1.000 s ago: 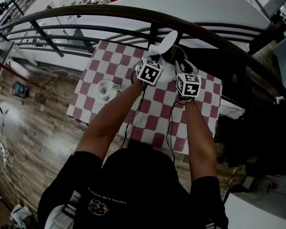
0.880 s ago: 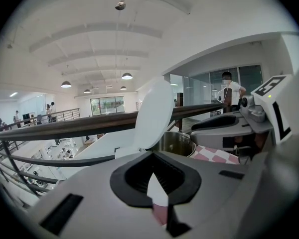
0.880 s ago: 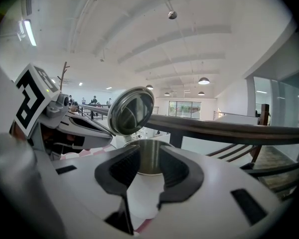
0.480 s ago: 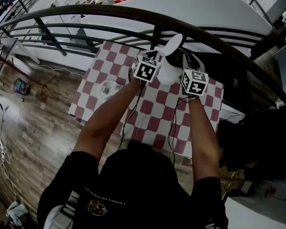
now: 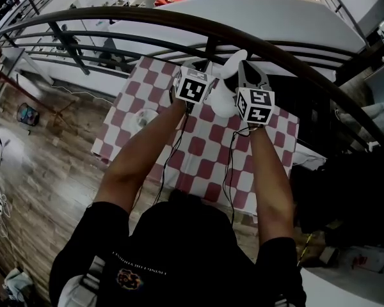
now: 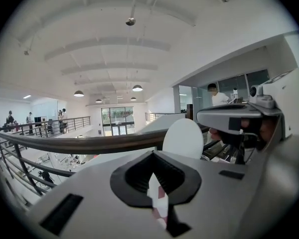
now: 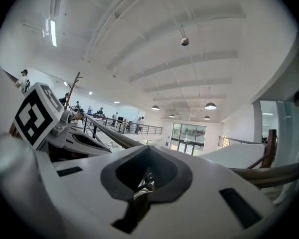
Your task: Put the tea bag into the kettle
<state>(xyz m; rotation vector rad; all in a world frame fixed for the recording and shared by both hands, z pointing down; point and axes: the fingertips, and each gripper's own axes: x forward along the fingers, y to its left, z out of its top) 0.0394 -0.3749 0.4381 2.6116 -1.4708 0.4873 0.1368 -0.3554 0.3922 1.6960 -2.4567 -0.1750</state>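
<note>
A white kettle (image 5: pixel 223 101) stands on the checked table (image 5: pixel 198 152) between my two grippers, its round lid (image 5: pixel 233 62) tipped up; the lid (image 6: pixel 183 137) also shows past my left jaws. A small white dish (image 5: pixel 143 116) with what may be the tea bag lies to the left. My left gripper (image 5: pixel 201 75) (image 6: pixel 154 154) is beside the kettle, jaws together; only a strip of white and red shows through their notch. My right gripper (image 5: pixel 246 69) (image 7: pixel 147 149) has just been closing and is shut with nothing seen between its jaws.
A dark curved railing (image 5: pixel 179 21) runs just beyond the table's far edge, with a drop to a lower floor behind it. Wooden floor (image 5: pixel 45 165) lies left of the table. Cables hang from both grippers along the person's arms.
Both grippers have risen beside the kettle and sit nearer the railing in the picture. The dish on the left has stayed where it was.
</note>
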